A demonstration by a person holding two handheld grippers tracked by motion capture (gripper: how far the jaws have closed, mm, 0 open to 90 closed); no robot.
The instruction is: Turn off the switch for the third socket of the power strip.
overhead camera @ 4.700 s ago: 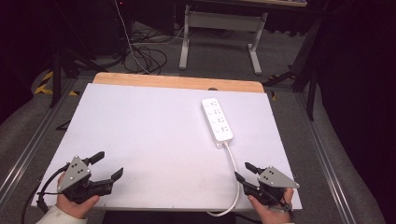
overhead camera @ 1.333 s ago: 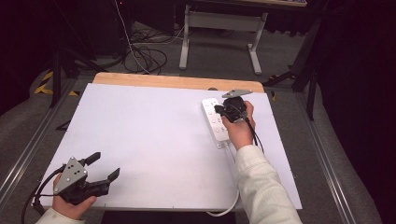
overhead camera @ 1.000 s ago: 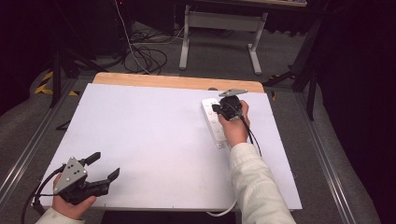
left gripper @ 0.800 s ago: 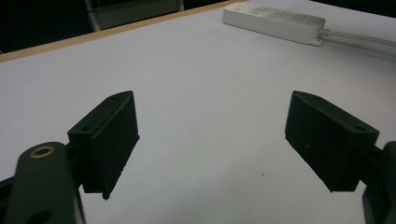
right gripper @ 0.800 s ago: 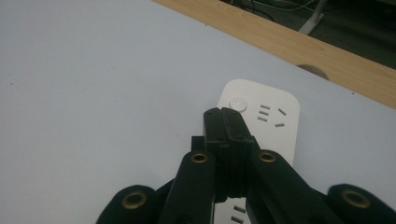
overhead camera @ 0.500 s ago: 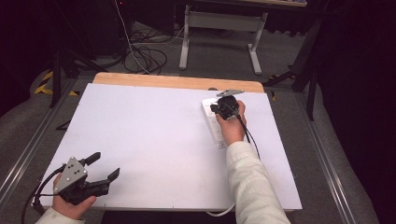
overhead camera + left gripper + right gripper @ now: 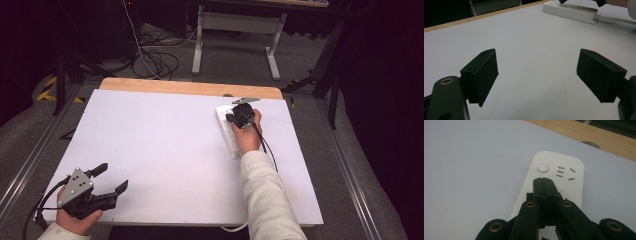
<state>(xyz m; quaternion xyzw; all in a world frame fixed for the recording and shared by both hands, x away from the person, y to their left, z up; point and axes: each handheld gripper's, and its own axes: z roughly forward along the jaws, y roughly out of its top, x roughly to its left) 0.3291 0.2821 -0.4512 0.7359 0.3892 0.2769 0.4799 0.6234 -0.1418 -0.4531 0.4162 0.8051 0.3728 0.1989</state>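
Overhead, the white tabletop [image 7: 165, 150] fills the middle of the frame. At right of centre a white power strip [image 7: 226, 132] lies on it, the right gripper [image 7: 239, 116] poised over its far end, jaws clenched together with nothing between them, just short of the round button [image 7: 543, 167]. At lower left the left gripper [image 7: 107, 180] rests, jaws spread wide.

Power strips: one [image 7: 228, 131], white, far right of the table
Round buttons on the strip: one [image 7: 543, 167]
Grippers: two, left gripper [image 7: 107, 181] near left, right gripper [image 7: 231, 118] far right
Tables: one [image 7: 160, 140]
Hands: two
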